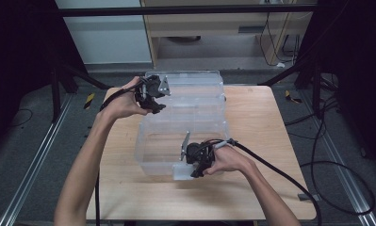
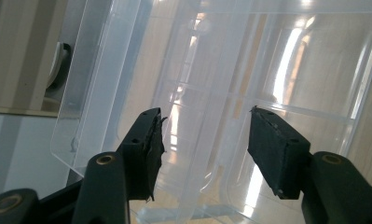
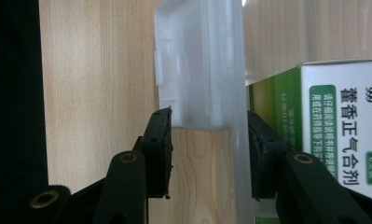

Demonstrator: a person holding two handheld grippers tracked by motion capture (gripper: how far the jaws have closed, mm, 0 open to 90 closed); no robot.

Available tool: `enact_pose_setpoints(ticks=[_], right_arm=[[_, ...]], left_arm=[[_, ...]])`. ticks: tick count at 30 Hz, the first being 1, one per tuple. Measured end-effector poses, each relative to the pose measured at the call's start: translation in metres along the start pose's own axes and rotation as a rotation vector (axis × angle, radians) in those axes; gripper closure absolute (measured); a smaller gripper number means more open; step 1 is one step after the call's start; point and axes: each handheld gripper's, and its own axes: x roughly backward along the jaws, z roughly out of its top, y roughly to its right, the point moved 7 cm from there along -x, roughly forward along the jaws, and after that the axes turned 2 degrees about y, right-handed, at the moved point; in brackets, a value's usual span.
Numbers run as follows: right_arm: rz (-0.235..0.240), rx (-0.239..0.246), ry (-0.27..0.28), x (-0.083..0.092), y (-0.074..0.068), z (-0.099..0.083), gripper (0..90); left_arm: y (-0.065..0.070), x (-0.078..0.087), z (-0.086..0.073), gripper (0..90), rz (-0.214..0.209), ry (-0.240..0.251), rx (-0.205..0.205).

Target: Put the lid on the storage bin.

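1. Clear plastic bin [image 1: 185,127] sits mid-table [image 1: 270,141], lid raised at 12 o'clock.
2. Left gripper [image 1: 153,104] at bin's 10 o'clock corner, jaws released, empty.
3. Right gripper [image 1: 195,172] at 6 o'clock, clenched on the front latch [image 3: 202,70].

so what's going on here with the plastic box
A person works a clear plastic storage box on a wooden table with a gripper in each hand. The right gripper is at the box's near edge, its jaws set either side of a translucent latch tab; whether the pads press on it is hard to tell. A green and white carton shows beside it. The left gripper is at the box's far left, jaws apart with only clear plastic beyond them.
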Motion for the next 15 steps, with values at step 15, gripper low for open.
enact_pose_setpoints(ticks=[15], right_arm=[[0.005,0.007,-0.003,0.000,0.000,0.000,58.6]], left_arm=[[-0.002,-0.019,0.004,45.9,0.006,-0.082,-0.100]])
